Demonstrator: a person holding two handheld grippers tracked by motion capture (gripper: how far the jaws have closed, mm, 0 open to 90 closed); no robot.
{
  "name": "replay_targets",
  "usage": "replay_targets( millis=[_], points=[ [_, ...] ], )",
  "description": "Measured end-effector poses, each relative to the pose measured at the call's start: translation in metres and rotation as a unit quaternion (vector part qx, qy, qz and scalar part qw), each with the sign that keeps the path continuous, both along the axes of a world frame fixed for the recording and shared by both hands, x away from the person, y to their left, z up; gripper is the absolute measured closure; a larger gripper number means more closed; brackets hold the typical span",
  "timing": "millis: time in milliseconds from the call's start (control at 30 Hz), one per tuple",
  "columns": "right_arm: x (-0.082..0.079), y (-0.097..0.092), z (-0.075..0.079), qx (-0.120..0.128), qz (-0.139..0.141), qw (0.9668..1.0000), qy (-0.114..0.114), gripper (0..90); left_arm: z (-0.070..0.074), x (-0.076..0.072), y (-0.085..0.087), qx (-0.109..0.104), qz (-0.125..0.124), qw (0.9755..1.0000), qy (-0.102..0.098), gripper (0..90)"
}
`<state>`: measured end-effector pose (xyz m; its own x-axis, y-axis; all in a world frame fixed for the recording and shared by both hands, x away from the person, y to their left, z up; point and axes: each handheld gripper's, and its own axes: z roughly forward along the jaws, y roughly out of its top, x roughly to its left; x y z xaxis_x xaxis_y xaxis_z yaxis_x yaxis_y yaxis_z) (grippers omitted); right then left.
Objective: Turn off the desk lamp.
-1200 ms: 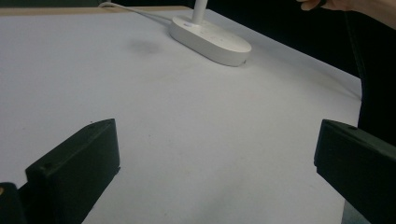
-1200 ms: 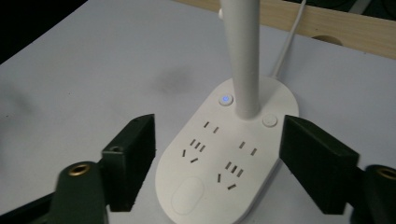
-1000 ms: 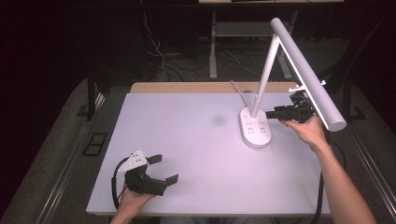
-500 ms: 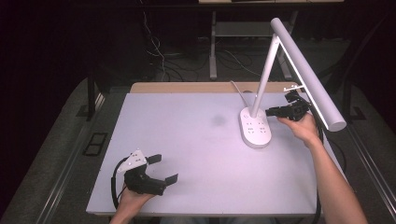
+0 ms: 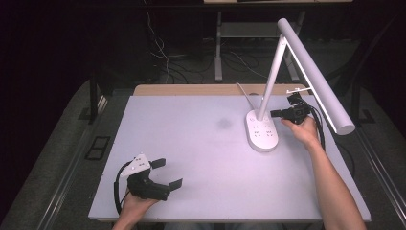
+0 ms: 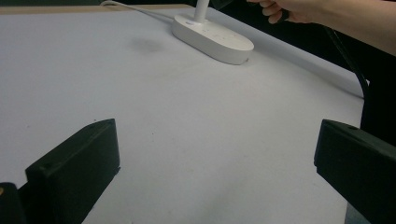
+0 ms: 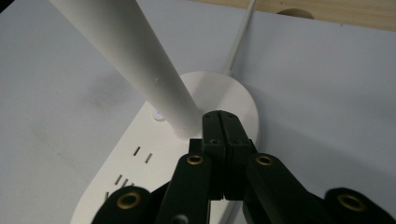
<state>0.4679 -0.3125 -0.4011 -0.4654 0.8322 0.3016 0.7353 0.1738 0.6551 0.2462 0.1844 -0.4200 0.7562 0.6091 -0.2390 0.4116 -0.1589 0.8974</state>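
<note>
A white desk lamp stands at the table's back right, its oval base (image 5: 261, 132) (image 6: 212, 37) (image 7: 140, 163) carrying socket slots and a small button (image 7: 160, 115). A slanted stem (image 5: 272, 72) (image 7: 135, 60) holds a long light bar (image 5: 316, 76). My right gripper (image 5: 275, 114) (image 7: 222, 116) hovers just right of the stem's foot, above the base, jaws pressed together with nothing between them. My left gripper (image 5: 167, 173) (image 6: 215, 172) rests at the front left of the table, jaws wide apart over bare tabletop.
The white tabletop (image 5: 191, 143) has a wooden strip (image 5: 191, 90) along its far edge. The lamp's white cord (image 5: 244, 93) (image 7: 240, 37) runs back off the table. Dark floor with cables (image 5: 167, 62) lies behind. A faint smudge (image 5: 224, 123) marks the table left of the lamp.
My right gripper has edged left toward the lamp stem, above the base. The left gripper stays still.
</note>
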Motion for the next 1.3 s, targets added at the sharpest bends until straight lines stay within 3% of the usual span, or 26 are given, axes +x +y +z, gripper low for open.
replay_targets(
  millis=[533,700,833,1000,1300],
  points=[
    [0.010,0.015,-0.018,-0.012,-0.008,0.9998,0.014,90.0,0.000,0.000,0.001,-0.001,0.001,1.0000,0.000,0.0],
    [0.011,0.012,-0.020,-0.014,-0.014,0.9998,0.007,90.0,0.000,0.000,0.001,-0.002,0.002,1.0000,0.000,0.0],
    [0.011,0.007,-0.024,0.021,-0.025,0.9993,0.018,90.0,0.000,-0.001,0.001,-0.001,0.001,1.0000,-0.001,0.0],
    [0.011,0.008,-0.023,0.001,-0.017,0.9998,0.010,90.0,0.001,-0.001,0.000,-0.001,0.002,1.0000,-0.001,0.0],
    [0.011,0.009,-0.023,0.000,-0.022,0.9996,0.015,90.0,0.000,-0.001,0.000,-0.001,0.001,1.0000,-0.001,0.0]
  ],
)
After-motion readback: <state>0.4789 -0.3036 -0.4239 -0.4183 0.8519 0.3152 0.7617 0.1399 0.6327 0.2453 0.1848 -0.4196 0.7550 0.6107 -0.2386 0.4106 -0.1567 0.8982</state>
